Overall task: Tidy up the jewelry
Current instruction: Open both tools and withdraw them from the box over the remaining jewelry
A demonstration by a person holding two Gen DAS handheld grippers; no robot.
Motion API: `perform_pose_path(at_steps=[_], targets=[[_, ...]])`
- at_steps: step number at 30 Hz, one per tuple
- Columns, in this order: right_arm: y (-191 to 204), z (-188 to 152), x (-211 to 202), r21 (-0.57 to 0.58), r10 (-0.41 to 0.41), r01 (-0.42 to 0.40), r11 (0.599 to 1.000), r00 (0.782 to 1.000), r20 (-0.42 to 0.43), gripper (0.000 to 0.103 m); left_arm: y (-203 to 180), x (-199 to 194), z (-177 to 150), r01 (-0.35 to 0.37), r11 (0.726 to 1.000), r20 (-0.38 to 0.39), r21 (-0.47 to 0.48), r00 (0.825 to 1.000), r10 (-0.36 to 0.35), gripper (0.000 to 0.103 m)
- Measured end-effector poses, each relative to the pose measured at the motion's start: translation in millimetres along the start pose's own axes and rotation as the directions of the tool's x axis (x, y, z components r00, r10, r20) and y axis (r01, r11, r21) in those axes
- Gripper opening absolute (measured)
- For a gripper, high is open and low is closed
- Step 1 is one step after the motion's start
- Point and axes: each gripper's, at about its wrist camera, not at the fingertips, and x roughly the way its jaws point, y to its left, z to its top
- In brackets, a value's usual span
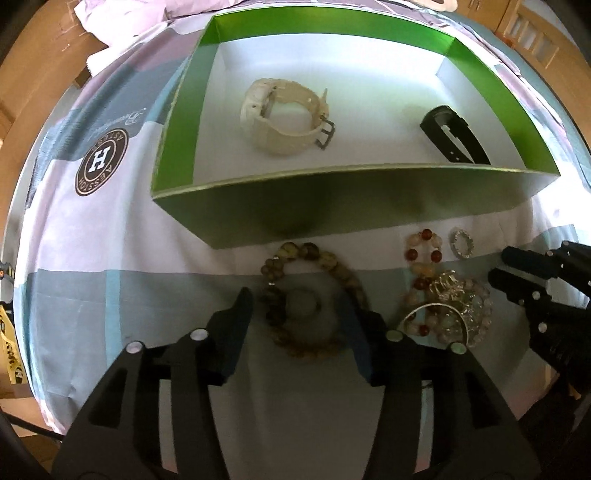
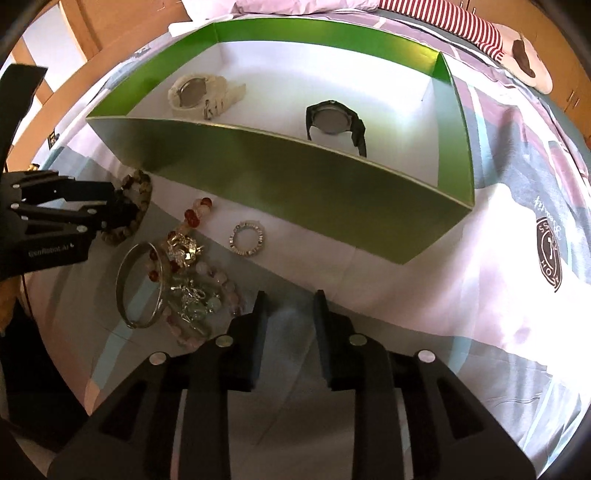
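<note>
A green box (image 1: 332, 218) (image 2: 295, 188) on the bed holds a cream watch (image 1: 284, 118) (image 2: 199, 94) and a black watch (image 1: 456, 136) (image 2: 334, 122). In front of it lie a brown bead bracelet (image 1: 310, 295) (image 2: 138, 199), a red-and-pink bead bracelet (image 1: 423, 254) (image 2: 194, 216), a small sparkly ring (image 1: 461, 243) (image 2: 246, 238), a silver bangle (image 2: 142, 284) and a tangled pile of gold and clear jewelry (image 1: 454, 302) (image 2: 188, 280). My left gripper (image 1: 299, 310) (image 2: 122, 214) is open with its fingers astride the brown bracelet. My right gripper (image 2: 290, 314) (image 1: 498, 264) is open and empty over the bedsheet, right of the pile.
The patchwork bedsheet (image 1: 110, 258) (image 2: 498, 258) has round logo prints (image 1: 101, 162) (image 2: 550, 254). A pink pillow (image 2: 303, 5) and a striped plush toy (image 2: 480, 33) lie behind the box. Wooden furniture (image 1: 37, 55) stands around the bed.
</note>
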Motion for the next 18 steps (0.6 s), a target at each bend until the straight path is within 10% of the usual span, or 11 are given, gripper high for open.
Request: perform_pose_path(at_steps=[18], targets=[[13.5, 1.2, 3.7, -0.039, -0.014, 0.014, 0.999, 1.000, 0.001, 0.027, 11.2, 10.6, 7.2, -0.049, 0.999, -0.002, 0.001, 0.999, 0.049, 0.066]])
